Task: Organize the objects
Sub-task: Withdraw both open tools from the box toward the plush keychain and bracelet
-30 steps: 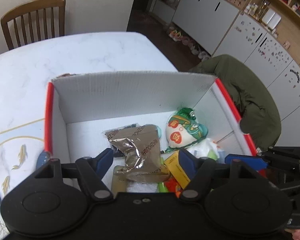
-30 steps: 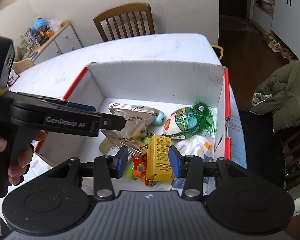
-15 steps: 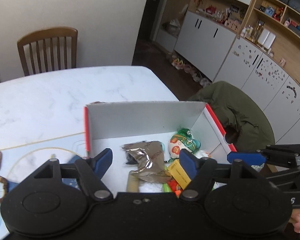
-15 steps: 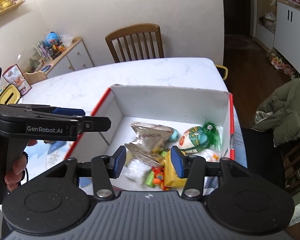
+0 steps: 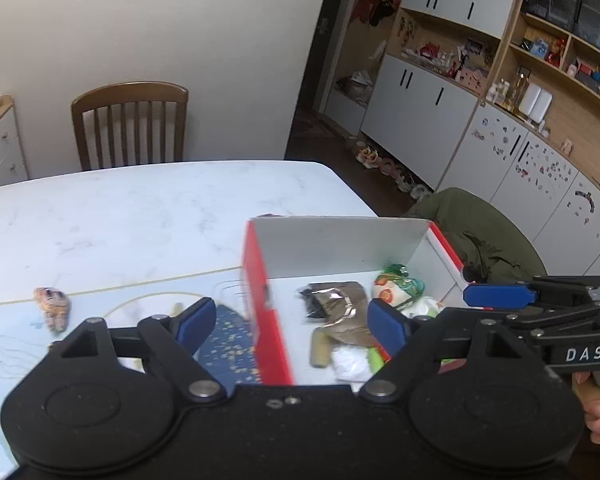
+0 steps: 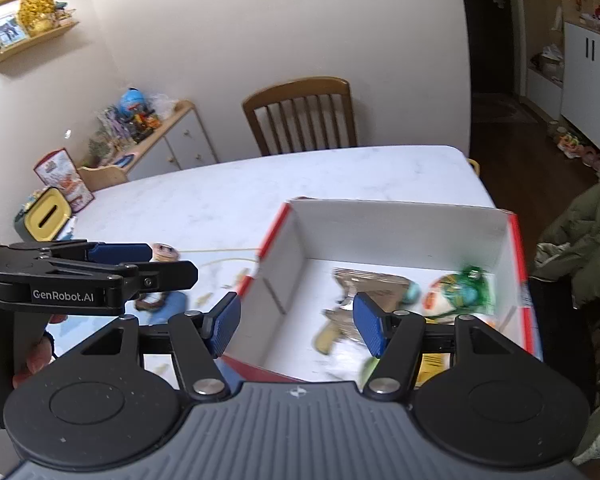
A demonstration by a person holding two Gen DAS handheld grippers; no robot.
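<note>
Both my grippers, left [image 5: 290, 322] and right [image 6: 296, 326], jaws spread, empty. Box [image 5: 340, 240] at 1 o'clock, toy [image 5: 53, 306] at 9. Risk: view blurred, reach misjudged, clip box wall.

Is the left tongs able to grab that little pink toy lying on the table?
Probably yes. The small pink toy lies alone on the white marble table, outside the red and white cardboard box, with nothing on top of it. The left tongs are open and empty, so a swing leftward should reach it.
</note>
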